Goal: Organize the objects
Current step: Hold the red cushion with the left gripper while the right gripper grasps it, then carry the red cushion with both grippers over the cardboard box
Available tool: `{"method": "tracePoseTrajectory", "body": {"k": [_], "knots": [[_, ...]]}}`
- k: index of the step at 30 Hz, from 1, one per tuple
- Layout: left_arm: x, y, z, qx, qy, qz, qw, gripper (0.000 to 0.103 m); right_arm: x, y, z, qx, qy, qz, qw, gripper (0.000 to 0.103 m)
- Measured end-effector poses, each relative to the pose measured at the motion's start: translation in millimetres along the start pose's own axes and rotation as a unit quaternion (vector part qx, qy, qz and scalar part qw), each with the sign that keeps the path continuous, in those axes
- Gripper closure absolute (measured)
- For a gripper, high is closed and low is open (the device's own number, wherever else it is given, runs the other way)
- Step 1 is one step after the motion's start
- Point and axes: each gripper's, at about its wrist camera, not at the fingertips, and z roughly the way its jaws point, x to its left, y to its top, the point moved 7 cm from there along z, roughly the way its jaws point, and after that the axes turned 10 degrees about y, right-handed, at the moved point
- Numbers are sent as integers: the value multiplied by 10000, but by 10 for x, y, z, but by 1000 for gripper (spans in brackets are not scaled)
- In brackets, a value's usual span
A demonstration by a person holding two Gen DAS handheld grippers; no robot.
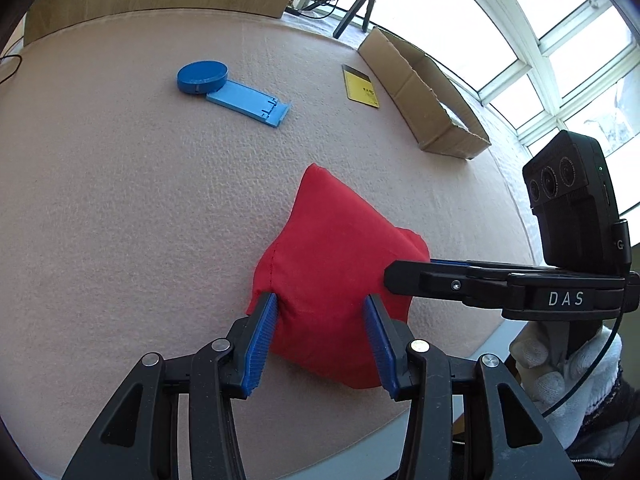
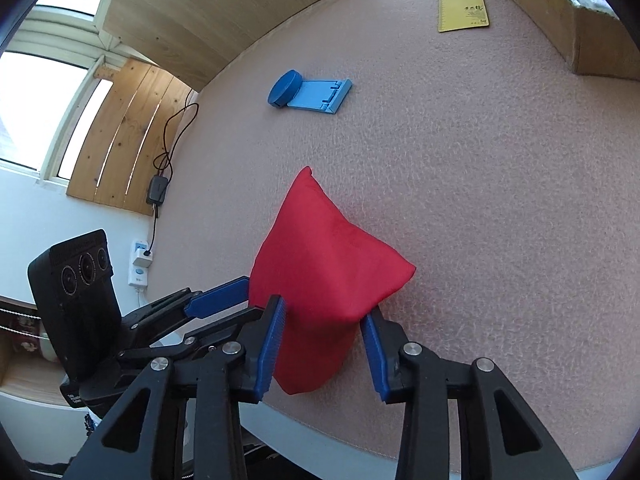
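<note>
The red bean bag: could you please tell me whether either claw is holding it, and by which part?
Both hold the red bean bag: the left claw pinches its near edge, the right claw its near corner.

Red fabric pouch [image 1: 328, 264] bunched, peaked, on pink felt table [image 1: 120, 200].

Both views are bright with daylight. In the left wrist view the windows [image 1: 532, 40] at upper right are blown out to white; in the right wrist view a window [image 2: 36, 92] at upper left glares likewise. Strong fisheye distortion bows the desk [image 1: 120, 200] edge and darkens the frame corners. The red fabric bag [image 2: 320, 264] casts a soft shadow. Focus is sharp overall.
</note>
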Motion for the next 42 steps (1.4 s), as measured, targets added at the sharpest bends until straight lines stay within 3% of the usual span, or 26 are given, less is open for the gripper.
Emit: {"method": "tracePoseTrajectory", "body": {"k": [10,15,19,25,33,42], "knots": [[-341,259,215,-27,-30,128,9999,53,-164,564,-151,-458,-482,-289,9974,66],[-306,342,151,-126,228,304,9992,32,-240,568,-313,-625,-612,-160,9960,52],[-281,309,227,84,195,497,9985,30,-292,405,-309,-491,-509,4,9975,50],[-402,257,339,197,20,620,9979,35,-300,215,-165,-288,-373,81,9989,50],[-560,359,331,60,-65,644,9979,55,-335,301,-249,-358,-505,-77,9981,57],[-907,667,241,-248,-164,798,9964,56,-302,493,-542,-667,-617,-378,9951,57]]}}
